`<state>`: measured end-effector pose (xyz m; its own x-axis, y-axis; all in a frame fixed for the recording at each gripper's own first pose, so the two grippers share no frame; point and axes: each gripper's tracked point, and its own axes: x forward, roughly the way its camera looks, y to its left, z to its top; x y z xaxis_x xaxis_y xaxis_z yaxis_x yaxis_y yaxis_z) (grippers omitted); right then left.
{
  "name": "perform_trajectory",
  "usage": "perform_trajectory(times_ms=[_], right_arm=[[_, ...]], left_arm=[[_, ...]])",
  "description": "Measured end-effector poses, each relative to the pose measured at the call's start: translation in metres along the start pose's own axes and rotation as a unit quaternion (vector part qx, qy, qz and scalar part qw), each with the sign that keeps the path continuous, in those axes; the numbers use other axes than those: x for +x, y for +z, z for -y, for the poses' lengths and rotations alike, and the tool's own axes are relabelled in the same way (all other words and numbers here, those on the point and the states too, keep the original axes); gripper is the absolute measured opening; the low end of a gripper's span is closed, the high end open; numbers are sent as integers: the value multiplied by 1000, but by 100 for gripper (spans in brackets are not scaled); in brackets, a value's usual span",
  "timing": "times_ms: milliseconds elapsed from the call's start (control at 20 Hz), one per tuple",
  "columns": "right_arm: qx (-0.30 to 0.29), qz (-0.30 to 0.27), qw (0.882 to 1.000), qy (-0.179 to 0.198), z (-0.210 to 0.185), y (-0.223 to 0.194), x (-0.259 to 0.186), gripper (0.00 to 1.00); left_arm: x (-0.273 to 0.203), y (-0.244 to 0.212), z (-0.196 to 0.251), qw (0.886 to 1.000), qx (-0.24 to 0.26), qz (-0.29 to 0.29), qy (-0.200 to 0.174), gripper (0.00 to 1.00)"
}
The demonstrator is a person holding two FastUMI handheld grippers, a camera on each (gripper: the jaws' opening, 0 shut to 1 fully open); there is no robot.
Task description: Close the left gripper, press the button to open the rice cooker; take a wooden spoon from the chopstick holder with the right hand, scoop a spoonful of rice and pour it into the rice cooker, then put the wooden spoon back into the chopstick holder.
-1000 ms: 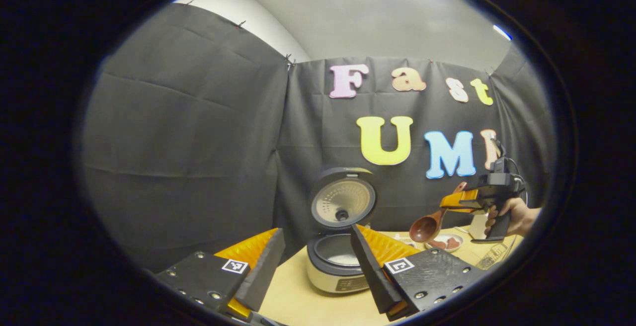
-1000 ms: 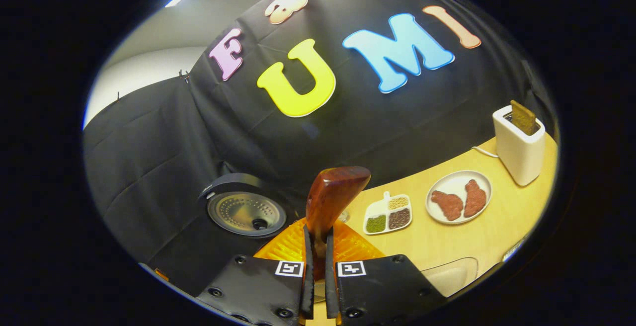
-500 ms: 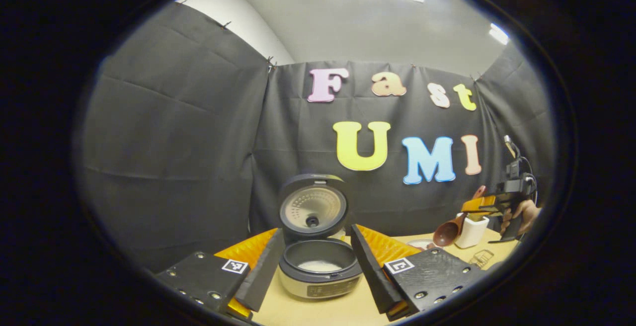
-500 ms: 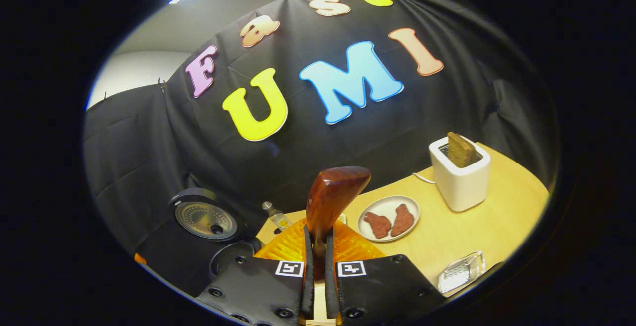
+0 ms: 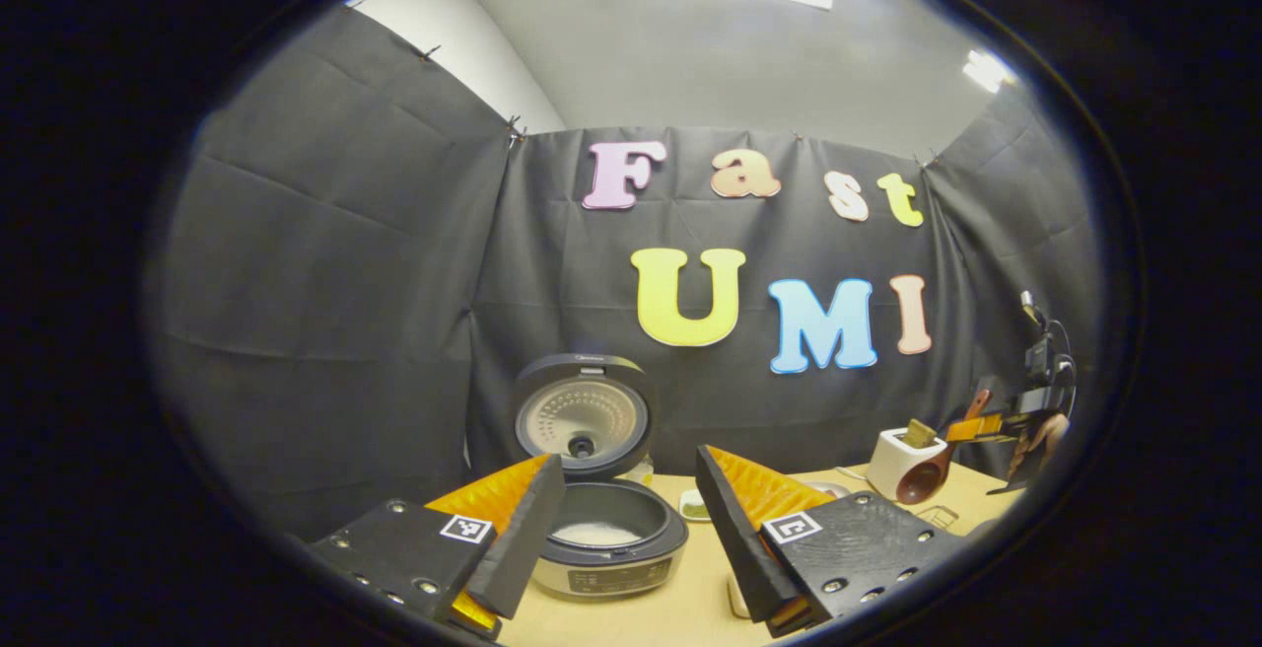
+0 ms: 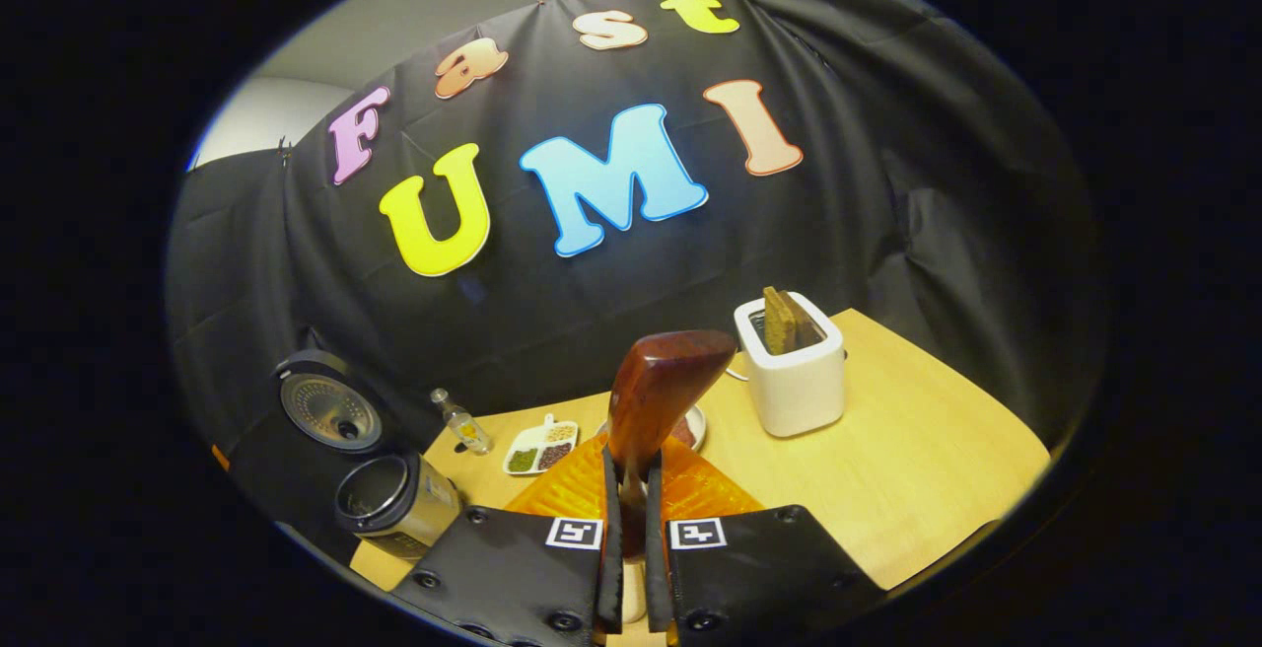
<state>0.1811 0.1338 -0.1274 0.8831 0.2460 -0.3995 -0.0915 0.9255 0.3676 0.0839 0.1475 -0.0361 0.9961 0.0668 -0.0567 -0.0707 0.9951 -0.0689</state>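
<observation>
Wood tone: reddish-brown, glossy, that's the wooden spoon (image 5: pixel 927 476), and the left gripper view catches it way off at the far right, bowl end hanging lower left near the white toaster (image 5: pixel 897 450), handle rising up right into the right gripper (image 5: pixel 986 425), with a bit of a hand (image 5: pixel 1043 438) behind it.
Left gripper (image 5: pixel 623 519): jaws wide apart, nothing between them, sitting near and just in front of the round rice cooker with its dark rim (image 5: pixel 609 540).
Cooker: lid (image 5: pixel 584 417) standing up open, something pale and white in the pot, looks like rice.
Table: light wooden tabletop (image 5: pixel 690 593).
Right gripper view, spoon: the handle end (image 6: pixel 659 386) pokes straight up out of the right gripper (image 6: pixel 631 529), jaws together and clamped on the handle; long axis runs along the fingers, away from the camera. The bowl sits out of frame below.
Also there: the cooker (image 6: pixel 389 499) at near left, a small white divided dish of grains (image 6: pixel 540 448), the toaster (image 6: pixel 792 371) with brown toast in it.
Holder: can't spot the chopstick holder for sure.
Where it's at: my guess, rice is poured and the spoon is on its way back.
What could go wrong: the bowl hangs under the camera, so it could clip the toaster or miss the holder opening and tip it, just from steering half blind.
</observation>
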Motion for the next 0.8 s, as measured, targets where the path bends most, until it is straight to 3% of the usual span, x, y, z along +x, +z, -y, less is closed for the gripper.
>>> perform_trajectory(times_ms=[250, 650, 800], right_arm=[[-25, -21, 999, -40, 46, -27, -6, 11], [3, -61, 997, -53, 73, -71, -3, 11], [10, -82, 995, -55, 79, -88, -2, 16]], left_arm=[[-5, 1, 7, 1000, 4, -2, 2, 82], [-14, 6, 11, 1000, 11, -3, 15, 82], [-17, 6, 14, 1000, 15, -5, 17, 82]])
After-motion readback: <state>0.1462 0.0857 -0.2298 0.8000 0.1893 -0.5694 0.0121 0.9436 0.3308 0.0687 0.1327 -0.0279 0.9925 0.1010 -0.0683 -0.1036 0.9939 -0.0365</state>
